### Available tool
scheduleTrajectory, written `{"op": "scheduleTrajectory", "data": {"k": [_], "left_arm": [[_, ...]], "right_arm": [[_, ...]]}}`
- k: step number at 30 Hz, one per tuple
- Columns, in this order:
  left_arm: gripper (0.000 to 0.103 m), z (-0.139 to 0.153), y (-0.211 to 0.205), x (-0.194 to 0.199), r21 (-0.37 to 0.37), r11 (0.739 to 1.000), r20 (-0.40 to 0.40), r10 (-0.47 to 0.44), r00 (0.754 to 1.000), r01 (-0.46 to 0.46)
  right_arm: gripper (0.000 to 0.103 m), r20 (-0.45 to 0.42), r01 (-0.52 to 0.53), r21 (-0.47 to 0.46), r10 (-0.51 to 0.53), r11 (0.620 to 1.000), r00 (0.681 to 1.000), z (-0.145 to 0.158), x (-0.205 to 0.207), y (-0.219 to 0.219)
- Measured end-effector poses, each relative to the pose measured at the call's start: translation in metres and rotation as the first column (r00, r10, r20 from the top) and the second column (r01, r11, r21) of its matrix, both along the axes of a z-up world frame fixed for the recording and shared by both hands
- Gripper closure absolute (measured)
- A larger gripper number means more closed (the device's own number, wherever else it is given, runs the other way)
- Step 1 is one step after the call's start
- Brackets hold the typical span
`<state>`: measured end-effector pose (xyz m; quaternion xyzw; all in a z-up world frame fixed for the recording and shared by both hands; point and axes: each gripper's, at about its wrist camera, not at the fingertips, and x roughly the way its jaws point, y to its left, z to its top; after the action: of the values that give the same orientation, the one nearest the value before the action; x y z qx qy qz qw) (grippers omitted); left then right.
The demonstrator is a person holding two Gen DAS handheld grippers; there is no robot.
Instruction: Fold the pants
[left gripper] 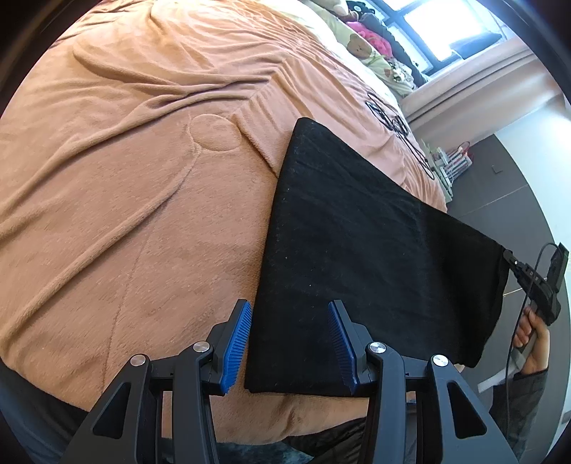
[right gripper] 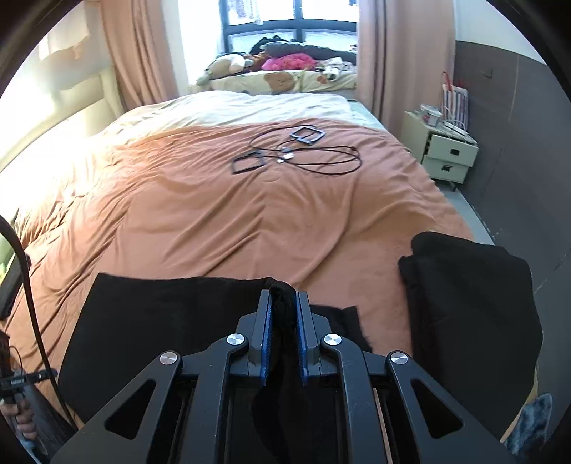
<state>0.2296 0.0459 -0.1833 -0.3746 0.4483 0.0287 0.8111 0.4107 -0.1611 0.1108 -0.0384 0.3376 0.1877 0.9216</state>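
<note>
A home bedroom — bed (right gripper: 249, 214), curtains (right gripper: 139, 53), nightstand (right gripper: 442, 153).

Bright window (right gripper: 291, 19) glare, fisheye-warped edges

Left wrist view: I look steeply down, close over the rumpled orange fleece bedspread (left gripper: 125, 200). Right wrist view: I face lengthwise across that bedspread (right gripper: 214, 214) toward the bright far window (right gripper: 289, 21). Shared: bedspread, flat black fabric pants (left gripper: 357, 250) (right gripper: 150, 321).
</note>
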Motion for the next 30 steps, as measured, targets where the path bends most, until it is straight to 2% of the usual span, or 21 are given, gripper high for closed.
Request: {"op": "scheduleTrajectory", "data": {"k": [5,8,11,13,15,16,17,20,30], "left_arm": [[0.056,-0.002,-0.002,0.005,-0.003,1.0,-0.005,-0.008,1.0,0.008],[0.056,-0.003,-0.005,0.006,-0.002,1.0,-0.008,-0.016,1.0,0.016],[0.056,-0.002,-0.007,0.006,0.004,1.0,-0.01,-0.02,1.0,0.02],[0.056,0.0,-0.007,0.006,0.005,1.0,-0.006,-0.021,1.0,0.021],[0.056,0.002,-0.009,0.005,0.009,1.0,-0.001,-0.024,1.0,0.024],[0.056,0.003,-0.009,0.005,0.01,1.0,0.0,-0.026,1.0,0.026],[0.056,0.004,-0.01,0.005,0.012,1.0,0.0,-0.027,1.0,0.027],[0.056,0.004,-0.013,0.007,0.017,0.999,0.0,-0.031,1.0,0.031],[0.056,0.009,-0.02,0.009,0.042,0.998,-0.012,-0.046,0.999,0.046]], "right_arm": [[0.094,0.009,0.031,-0.033,-0.031,0.999,0.999,-0.002,0.016,0.003],[0.094,0.03,0.069,-0.094,-0.067,0.993,0.997,-0.006,0.028,0.009],[0.09,0.012,0.095,-0.132,-0.094,0.987,0.995,-0.013,0.037,0.016],[0.08,-0.002,0.113,-0.142,-0.115,0.983,0.993,-0.013,0.038,0.017],[0.059,0.008,0.133,-0.12,-0.133,0.984,0.991,-0.006,0.035,0.009],[0.043,0.008,0.133,-0.094,-0.132,0.987,0.991,-0.004,0.032,0.004],[0.039,0.012,0.138,-0.065,-0.138,0.988,0.99,-0.001,0.026,-0.003],[0.039,-0.001,0.16,-0.035,-0.16,0.986,0.987,-0.003,0.009,-0.022],[0.039,-0.118,0.104,0.079,-0.094,0.991,0.988,-0.037,-0.05,-0.059]]}}
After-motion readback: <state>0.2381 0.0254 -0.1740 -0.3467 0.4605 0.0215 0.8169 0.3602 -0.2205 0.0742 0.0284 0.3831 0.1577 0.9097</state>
